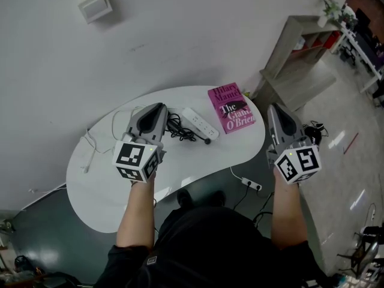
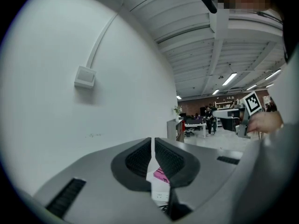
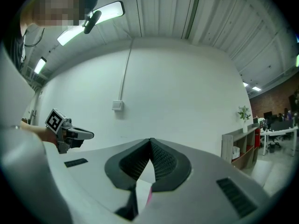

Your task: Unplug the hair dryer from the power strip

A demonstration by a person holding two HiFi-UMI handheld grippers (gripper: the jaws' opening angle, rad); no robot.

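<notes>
Both tools hang high above the white table [image 1: 198, 164], pointing out at the wall. The left gripper [image 2: 153, 143] has its jaws a thin slit apart with nothing between them. The right gripper [image 3: 150, 142] has its tips pressed together, also empty.

Down on the table, the white power strip [image 1: 200, 123] lies between a tangle of black cord [image 1: 180, 129] and a pink book [image 1: 231, 107]. The cord runs along the strip to a black plug [image 1: 207, 141] at its near end. Whether that plug is seated or only lying beside the strip, I can't tell from up here. The hair dryer's body doesn't show; it is probably hidden under the left gripper.

If the plug is still in, the sound way is to pin the strip flat with one gripper and clamp the other on the plug's body, not the cord. Then pull straight along the prongs, so the light strip doesn't lift or skid into the book.

As for containers, there are none on the table. A wooden shelf unit [image 1: 297, 53] stands off to the right, and what sits in its compartments is too small to name.
</notes>
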